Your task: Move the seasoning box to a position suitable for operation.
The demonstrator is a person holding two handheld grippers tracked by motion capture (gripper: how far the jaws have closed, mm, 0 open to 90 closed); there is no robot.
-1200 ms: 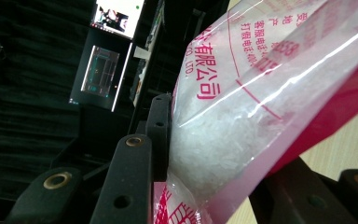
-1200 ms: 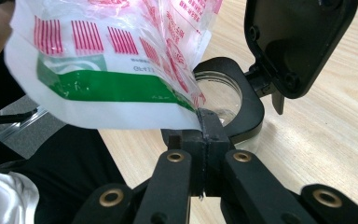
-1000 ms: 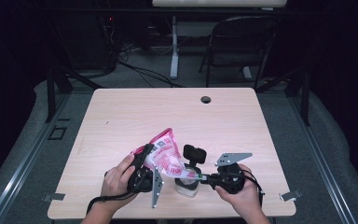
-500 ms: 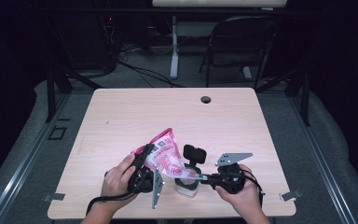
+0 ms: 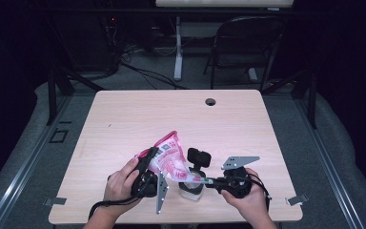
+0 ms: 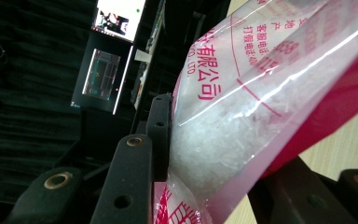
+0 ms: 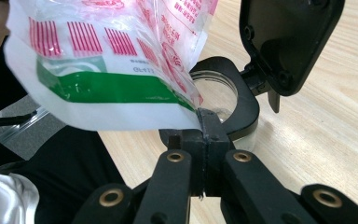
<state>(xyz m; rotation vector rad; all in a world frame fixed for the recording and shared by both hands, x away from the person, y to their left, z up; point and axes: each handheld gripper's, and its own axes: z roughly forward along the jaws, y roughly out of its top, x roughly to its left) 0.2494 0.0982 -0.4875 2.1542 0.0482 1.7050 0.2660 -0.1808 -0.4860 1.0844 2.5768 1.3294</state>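
Work in hand: pouring from a pink-and-clear bag (image 5: 167, 157) of white crystals into a small clear jar (image 5: 191, 189) with a black flip lid (image 5: 199, 157), near the front edge of the desk (image 5: 138, 114), about the middle of that edge.
Left gripper (image 5: 148, 179): clamped on the bag's filled body; in the left gripper view the jaws press the plastic from both sides, with white grains (image 6: 214, 140) bulging between them.
Right gripper (image 7: 204, 122): jaws together, pinching the bag's lower corner just at the jar's black collar; the high view shows it (image 5: 208, 182) reaching in from the right toward the jar.
Bag position: tilted, its upper end raised toward the middle of the desk, its low corner over the jar mouth (image 7: 216, 91).
Jar: standing upright on the desk, lid swung open and standing up behind the mouth.
Done so far: by my reading, the lid is open, the bag is lifted and its corner is brought to the opening.
Left to do: the jar looks mostly empty through its mouth, so the filling itself, closing the lid and setting the bag down seem yet to come.
Hard to make out: whether the pinched corner is cut open, and whether any grains are falling; no stream is visible.
Hidden: the jar's lower wall behind the right gripper and the bag.
Cut off: the bag's top edge in both gripper views; its printing is only partly readable.
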